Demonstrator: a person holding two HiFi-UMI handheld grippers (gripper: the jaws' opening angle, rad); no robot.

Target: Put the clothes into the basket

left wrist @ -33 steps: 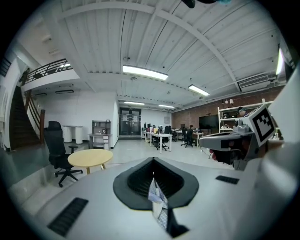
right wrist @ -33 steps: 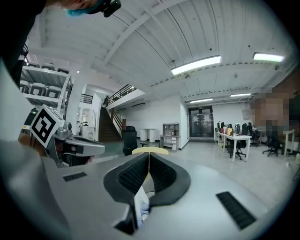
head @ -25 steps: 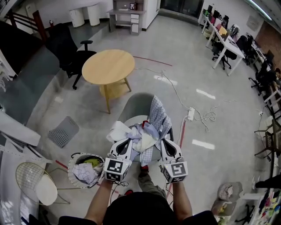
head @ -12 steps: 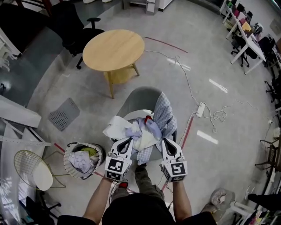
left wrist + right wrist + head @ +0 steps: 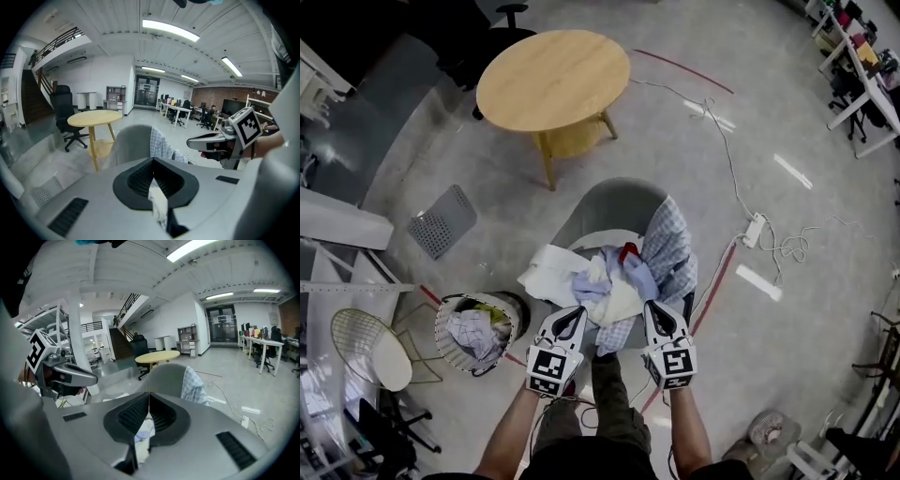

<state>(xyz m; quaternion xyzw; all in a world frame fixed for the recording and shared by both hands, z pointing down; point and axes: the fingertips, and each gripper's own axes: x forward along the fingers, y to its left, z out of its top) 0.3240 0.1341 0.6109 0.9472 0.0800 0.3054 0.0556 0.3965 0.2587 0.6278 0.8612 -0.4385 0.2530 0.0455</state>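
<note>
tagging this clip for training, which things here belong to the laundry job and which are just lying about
Part of the job: clothes pile on the grey chair; laundry basket; left hand-held gripper; right hand-held gripper.
Just lying about: round wooden table; power strip; perforated grey panel; wire chair.

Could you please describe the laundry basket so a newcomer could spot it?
From the round wooden table, go to the grey chair heaped with clothes. The basket stands on the floor left of that chair in the head view: round, pale, openwork-sided, with crumpled laundry inside, unlike the wire chair beside it.
</note>
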